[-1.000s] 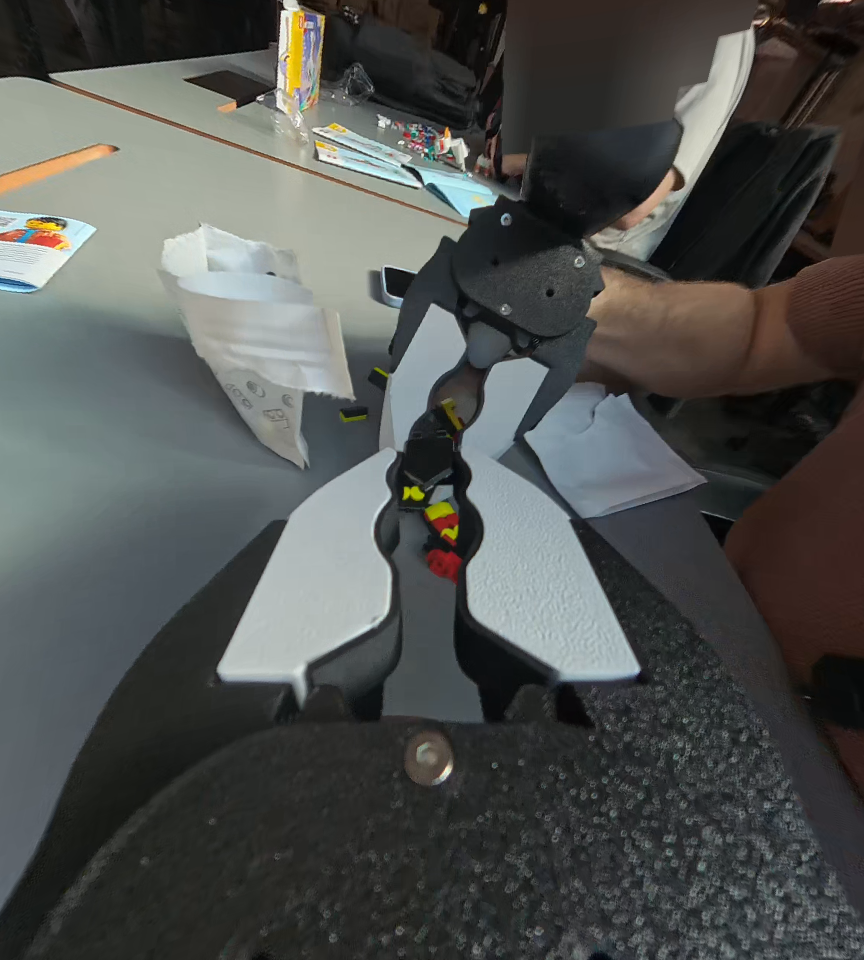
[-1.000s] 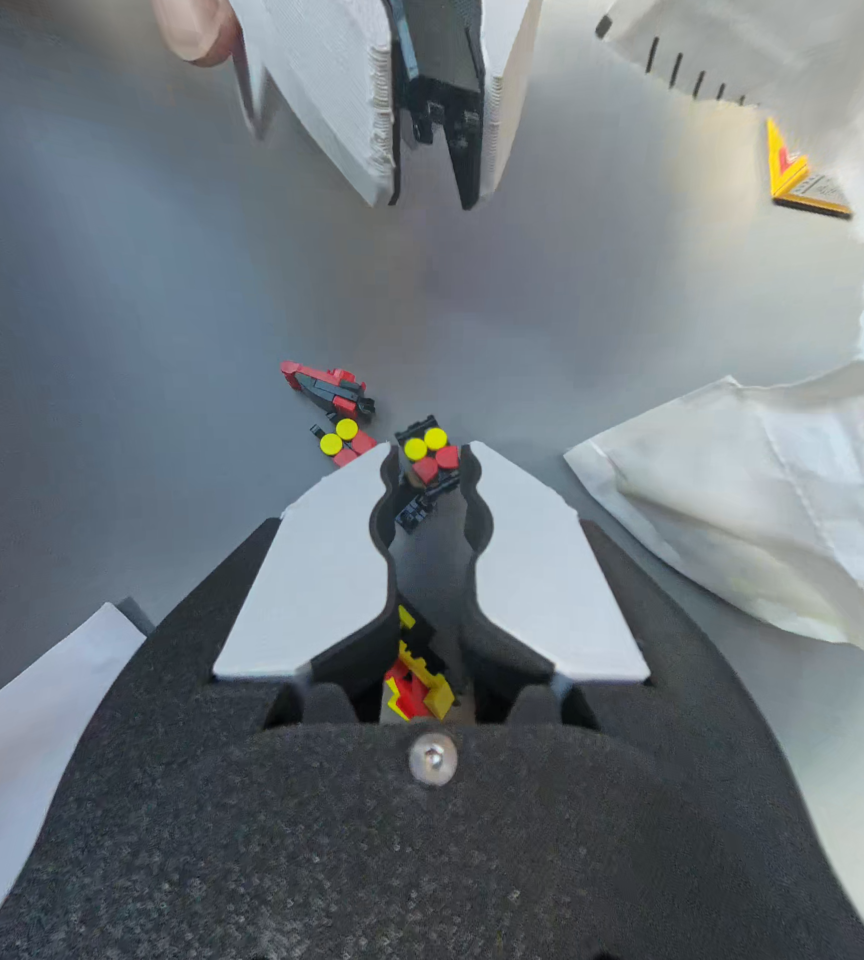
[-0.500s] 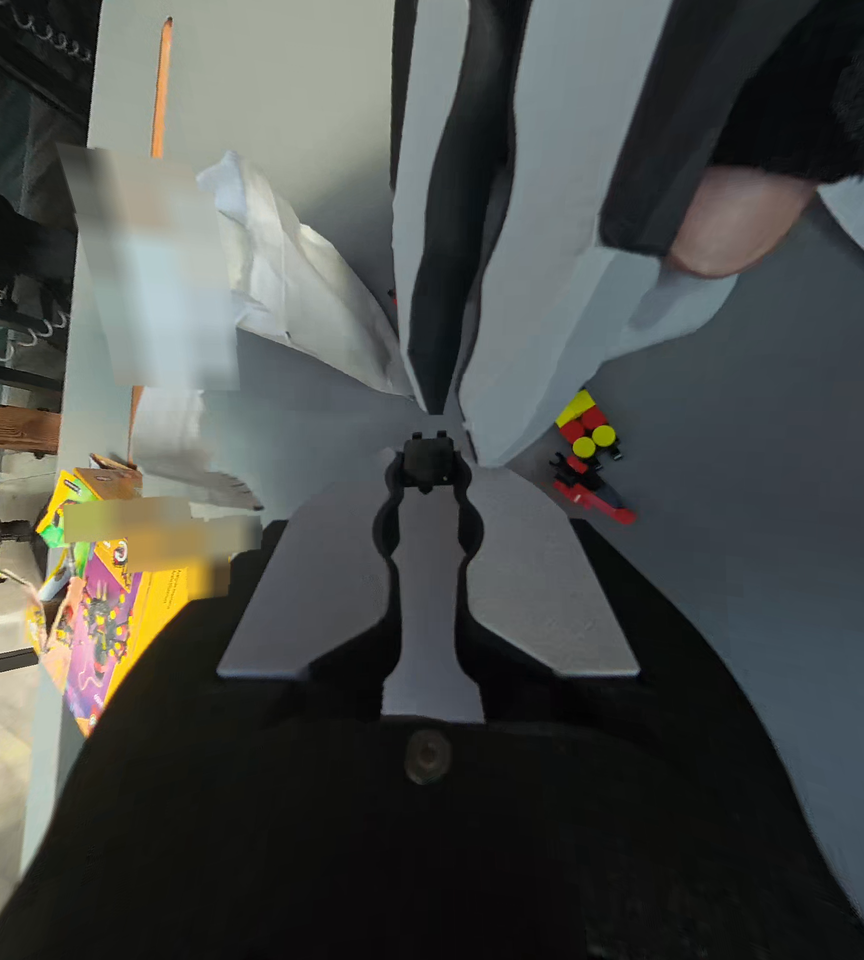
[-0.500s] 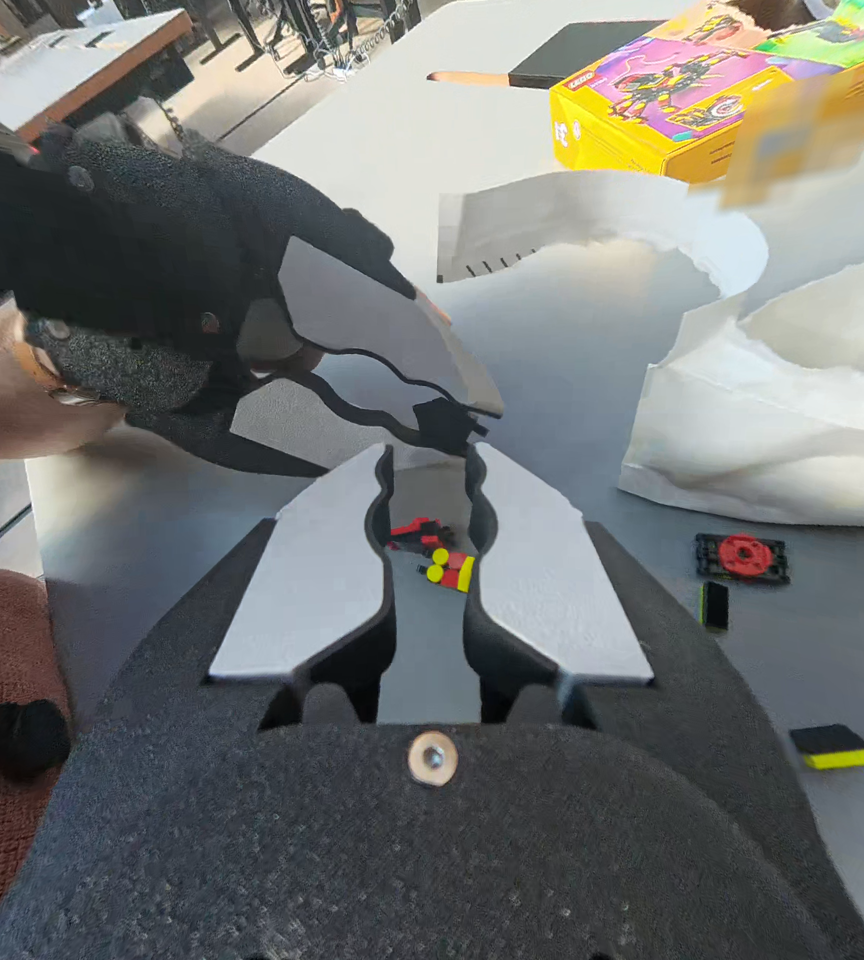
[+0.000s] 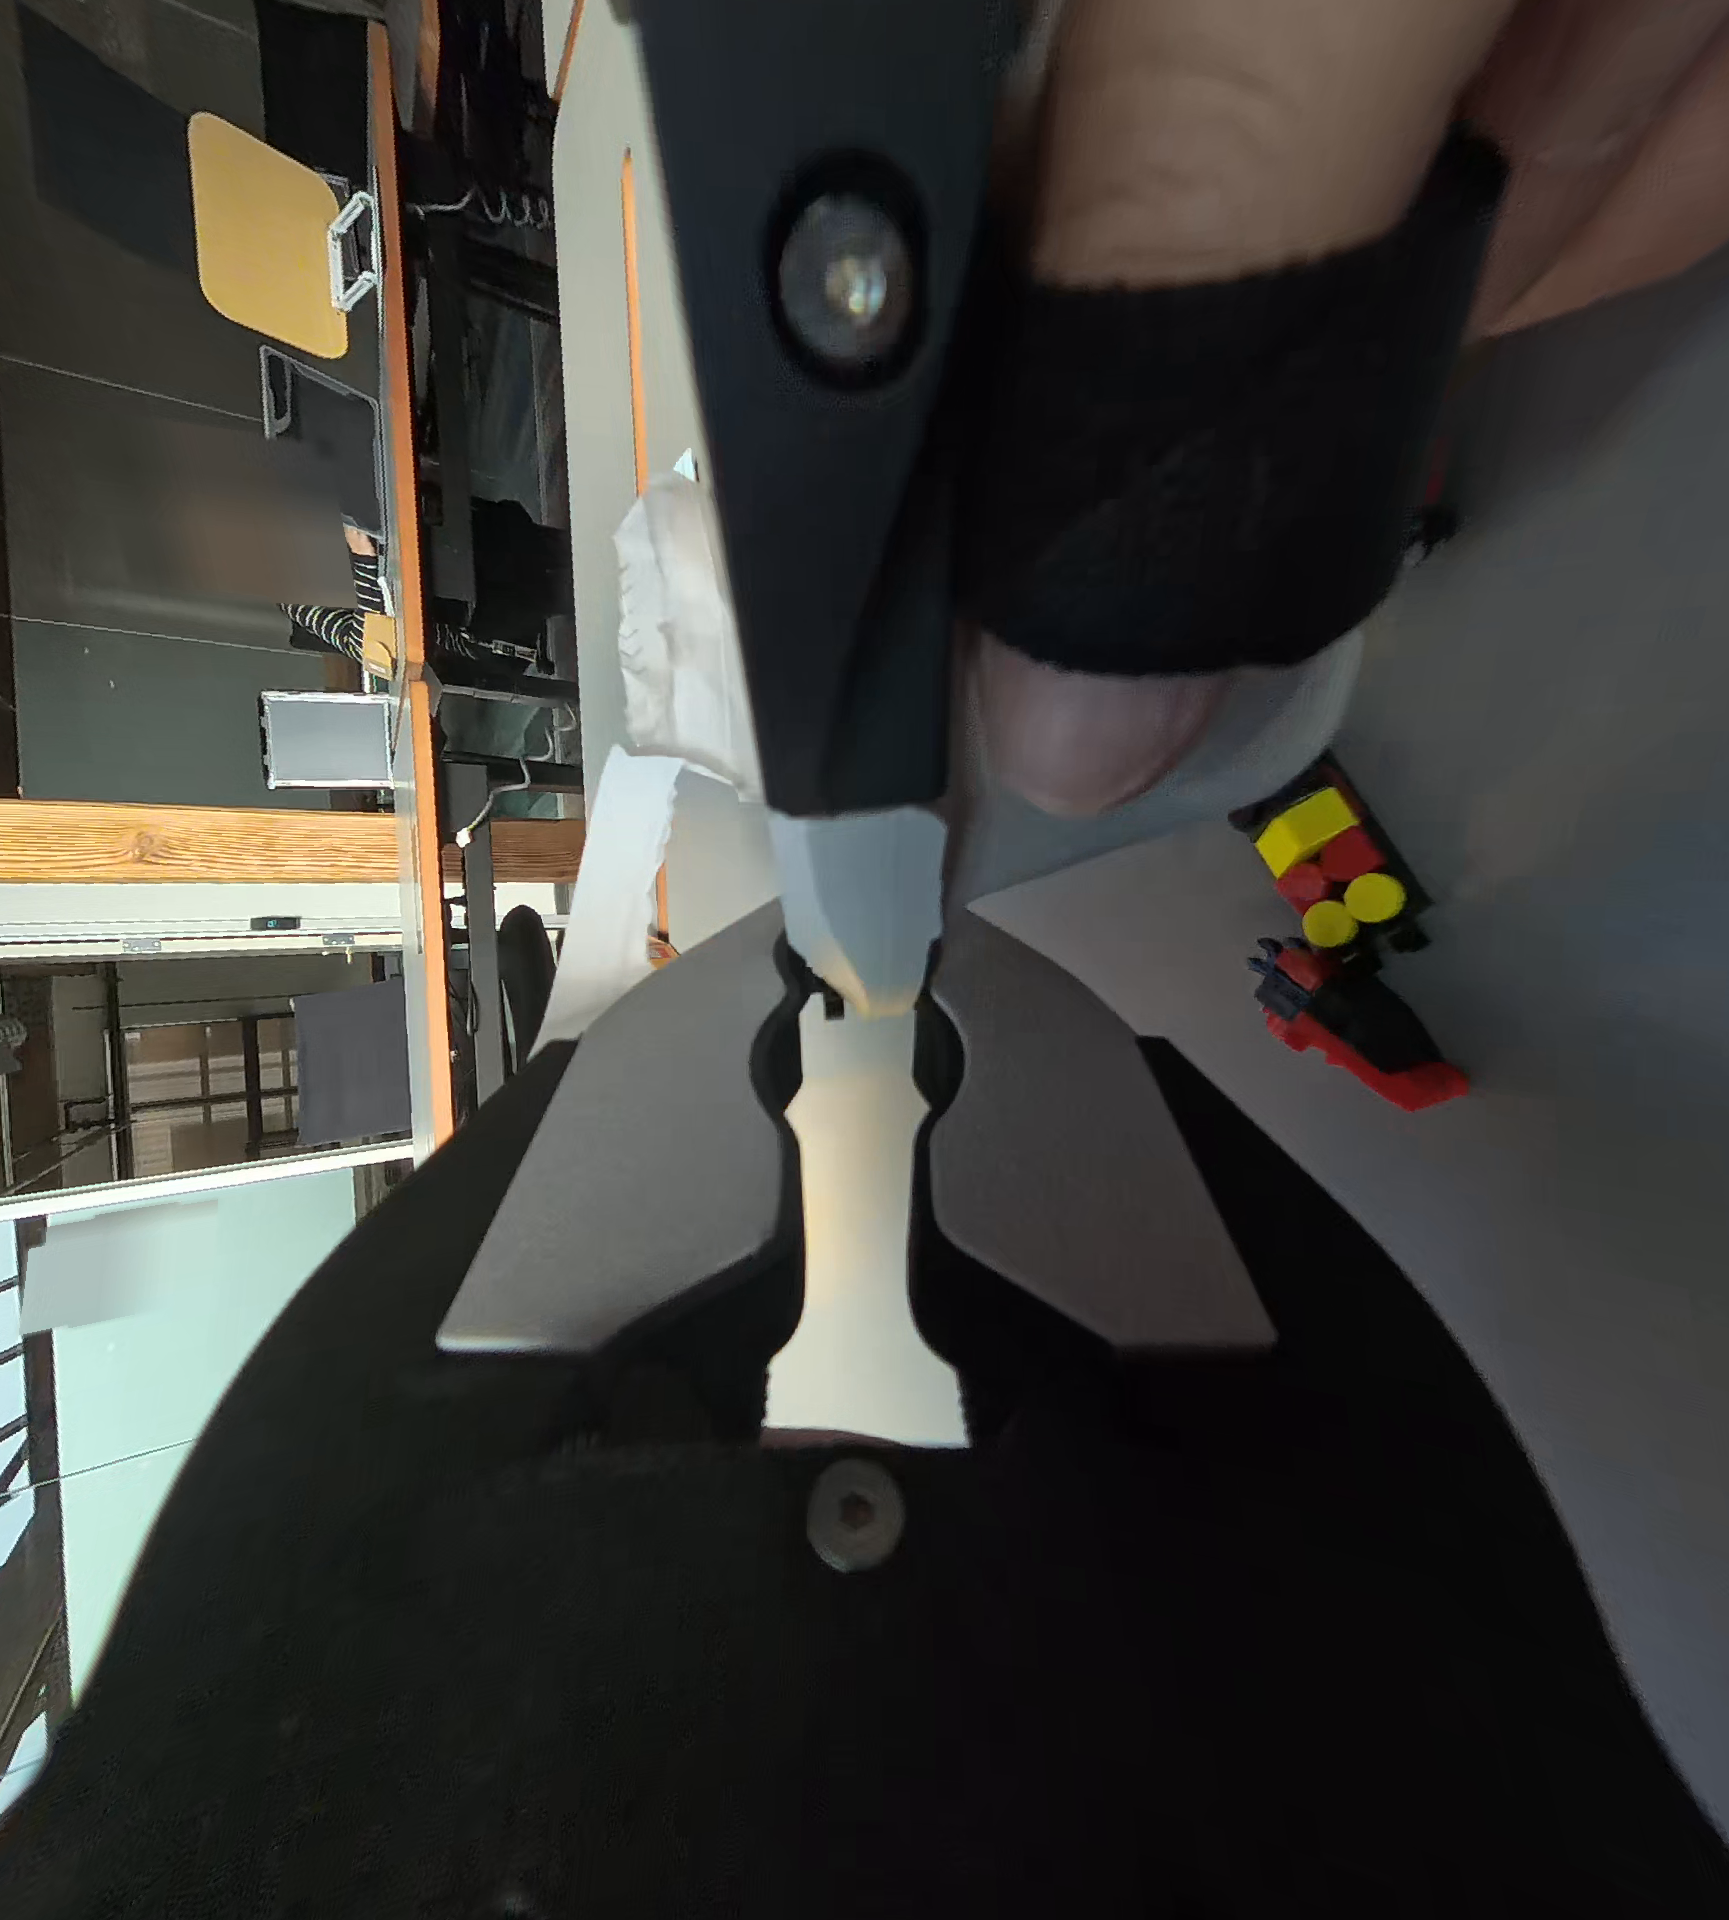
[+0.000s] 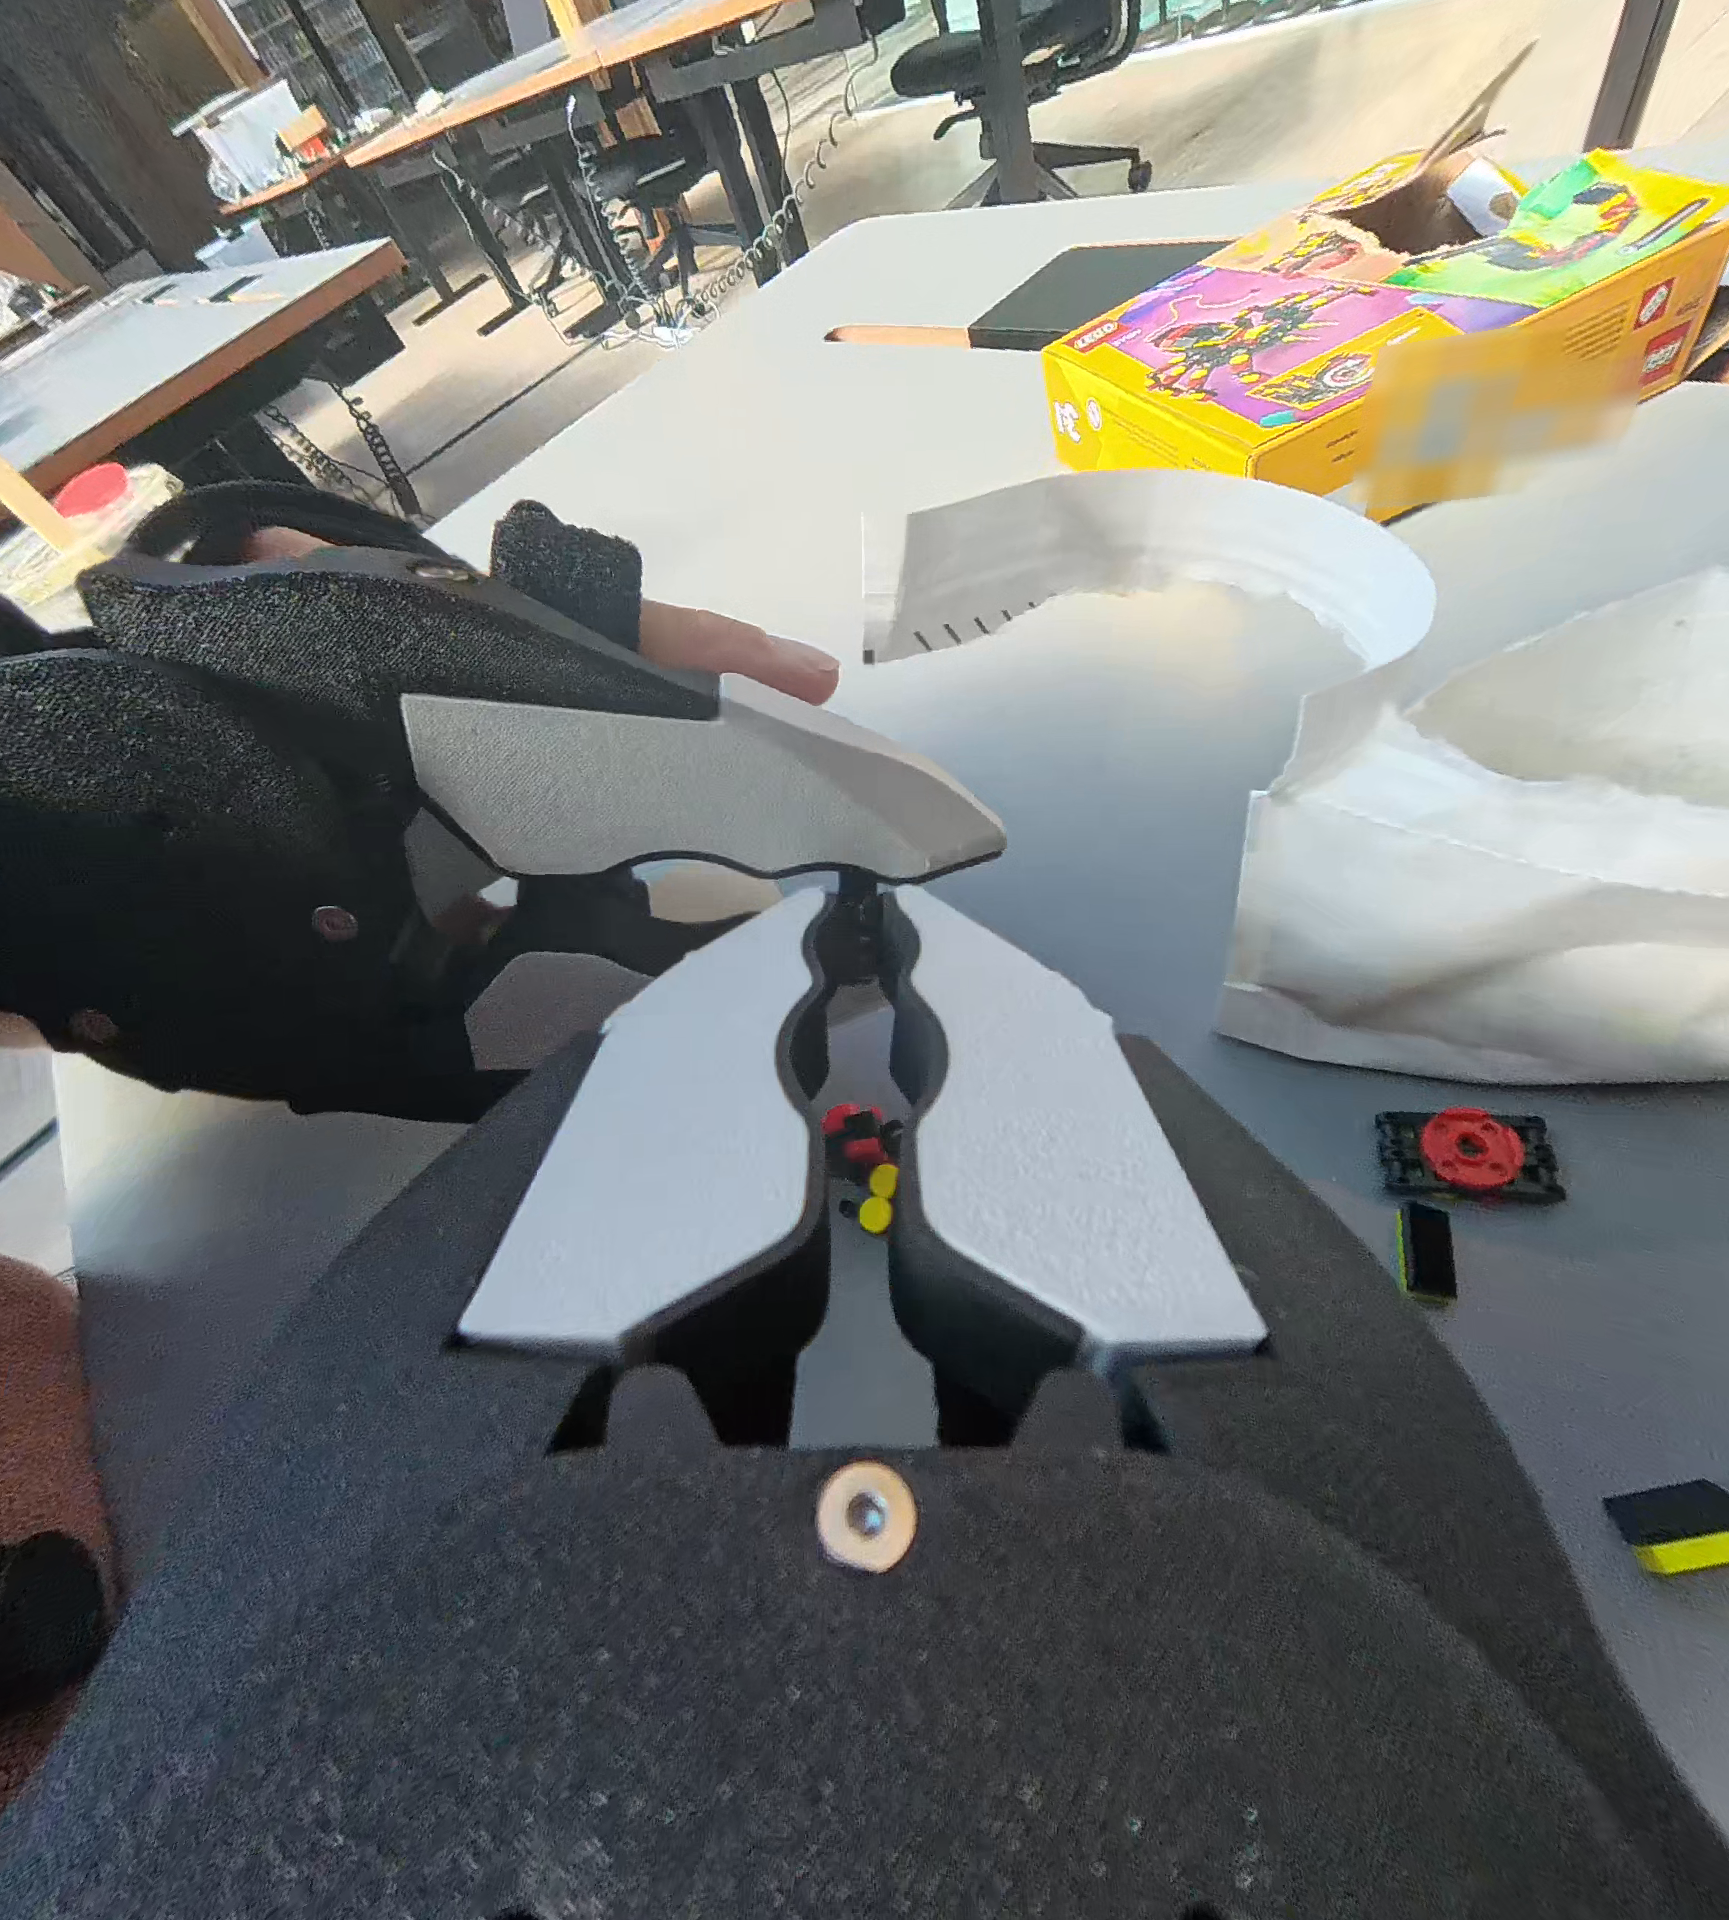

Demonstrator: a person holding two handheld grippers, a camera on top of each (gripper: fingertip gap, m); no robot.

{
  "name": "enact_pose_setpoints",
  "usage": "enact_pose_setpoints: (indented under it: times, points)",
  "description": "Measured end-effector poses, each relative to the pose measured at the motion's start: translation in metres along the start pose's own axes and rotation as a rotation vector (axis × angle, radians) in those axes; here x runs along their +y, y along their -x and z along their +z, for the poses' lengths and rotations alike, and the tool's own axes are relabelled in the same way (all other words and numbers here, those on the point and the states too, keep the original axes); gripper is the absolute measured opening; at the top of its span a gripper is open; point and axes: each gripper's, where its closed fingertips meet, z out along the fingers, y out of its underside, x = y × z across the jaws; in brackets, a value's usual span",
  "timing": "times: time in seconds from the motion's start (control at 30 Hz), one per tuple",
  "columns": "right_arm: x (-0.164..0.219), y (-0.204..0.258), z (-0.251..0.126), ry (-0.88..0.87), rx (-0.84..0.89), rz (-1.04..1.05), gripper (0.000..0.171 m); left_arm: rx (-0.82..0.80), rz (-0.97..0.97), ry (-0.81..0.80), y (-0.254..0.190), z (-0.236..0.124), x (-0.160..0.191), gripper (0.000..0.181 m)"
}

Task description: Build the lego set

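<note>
A small black lego piece (image 6: 855,920) is pinched at the tips of the right gripper (image 6: 858,925), nearly closed, at twelve o'clock. The left gripper (image 5: 855,987) is narrowly parted around the other's tip; whether it grips cannot be told. The piece is judged light, rigid and slippery, best held by flat sides.

Lego pieces: one held aloft, the rest loose on the grey table.

A small black piece (image 6: 855,925) sits pinched at twelve o'clock. A red, black and yellow-studded sub-assembly (image 5: 1343,935) lies flat at three o'clock. Towards three o'clock lie a black plate with red round disc (image 6: 1470,1155), a black-and-lime tile (image 6: 1427,1250), and another (image 6: 1693,1525).
</note>
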Motion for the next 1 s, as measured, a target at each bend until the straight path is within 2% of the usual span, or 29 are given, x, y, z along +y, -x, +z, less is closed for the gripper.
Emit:
enact_pose_setpoints:
  times: [0.1, 0.2, 0.37, 0.63, 0.83, 0.93, 1.0]
  points:
    - [0.001, 0.001, -0.001, -0.001, -0.016, -0.013, 0.008, -0.001, -0.003, -0.019, -0.001, 0.000, 0.000, 0.017]
    - [-0.002, 0.006, -0.010, -0.037, -0.080, -0.005, 0.028, -0.021, -0.034, -0.072, 0.002, -0.002, 0.002, 0.016]
    - [-0.007, 0.004, -0.024, -0.084, -0.143, 0.001, 0.012, -0.025, -0.072, -0.160, 0.006, -0.009, -0.001, 0.016]
    - [-0.006, 0.009, -0.018, -0.069, -0.168, -0.042, 0.003, 0.031, -0.093, -0.191, 0.003, -0.010, -0.004, 0.016]
    - [-0.012, -0.001, -0.027, -0.134, -0.259, 0.178, 0.002, 0.079, -0.319, -0.333, 0.016, -0.023, -0.002, 0.026]
    - [-0.011, -0.005, -0.026, -0.101, -0.215, 0.154, 0.002, 0.045, -0.292, -0.453, 0.025, -0.035, -0.019, 0.026]
    - [-0.010, -0.002, -0.025, -0.069, -0.200, 0.131, 0.002, 0.034, -0.201, -0.450, 0.022, -0.034, -0.026, 0.023]
